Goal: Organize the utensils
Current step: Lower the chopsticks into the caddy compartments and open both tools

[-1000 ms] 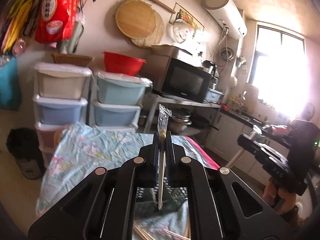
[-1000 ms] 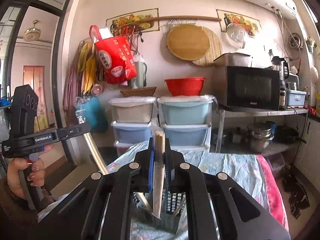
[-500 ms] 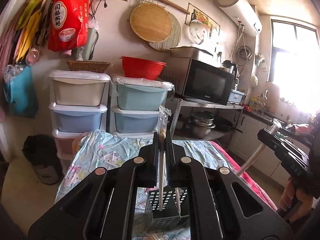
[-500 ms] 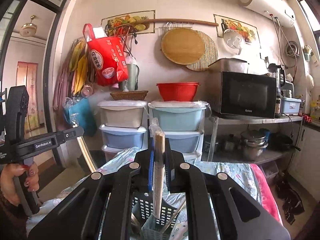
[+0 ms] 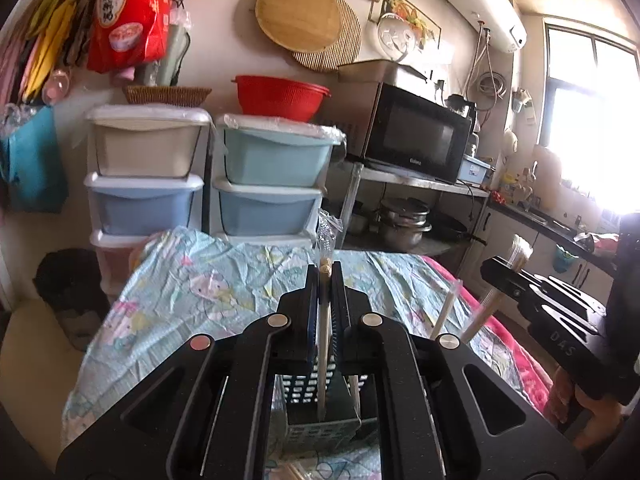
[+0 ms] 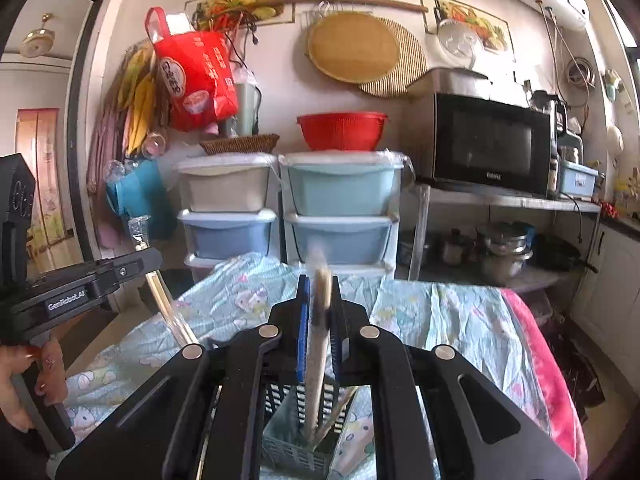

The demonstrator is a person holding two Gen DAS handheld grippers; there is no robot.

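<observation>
The wrapped chopsticks blur at their top; the slotted holder is cut off below.

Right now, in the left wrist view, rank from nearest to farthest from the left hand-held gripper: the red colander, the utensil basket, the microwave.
1. Utensil basket: directly below the left hand-held gripper, on the table.
2. Red colander: beyond the table, atop the drawers, left of centre.
3. Microwave: slightly further back, on the shelf to the right.
</observation>
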